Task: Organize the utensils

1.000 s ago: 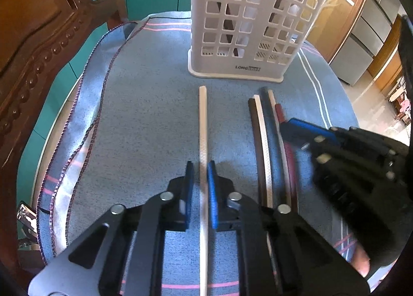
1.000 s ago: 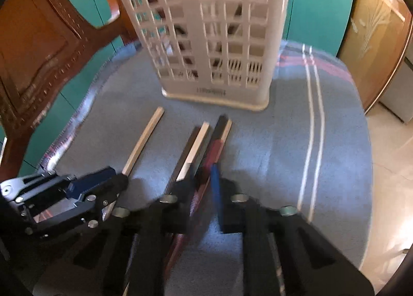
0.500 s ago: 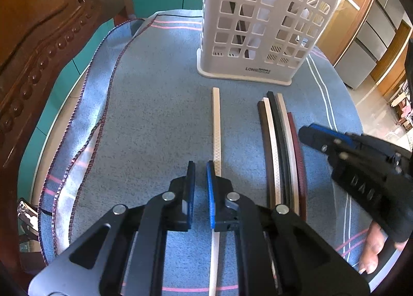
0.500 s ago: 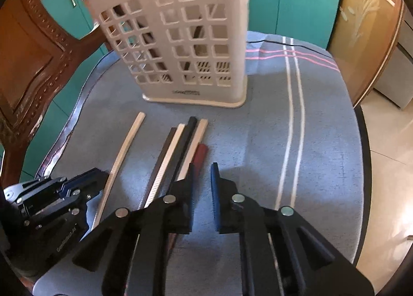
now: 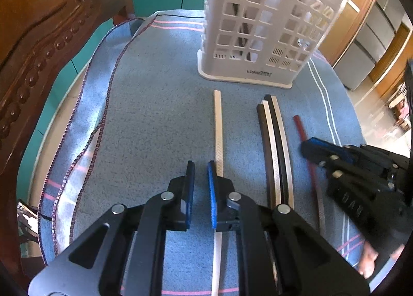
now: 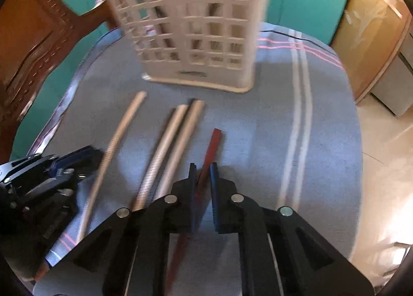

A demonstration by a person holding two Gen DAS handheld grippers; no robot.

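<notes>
Blue woven cloth [image 5: 160, 115] with pink and white stripes covers the round table; teal cabinets and a carved wooden chair stand behind. The white perforated plastic utensil basket [image 5: 260, 37] stands at the far edge, ready to receive chopsticks. The right gripper [image 6: 201, 174] straddles the dark red chopstick [image 6: 213, 146], jaws not visibly clamped. The left gripper [image 5: 200, 172] hangs slightly parted, empty, just beside the cream chopstick [image 5: 218, 120].

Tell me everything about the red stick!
The red stick is long, thin and flat-sided, dark red, maybe lacquered wood or plastic. It lies on the blue cloth, set apart to the right of the other sticks, its far end pointing toward the white basket. The right tongs straddle it; whether they squeeze it is unclear.
</notes>
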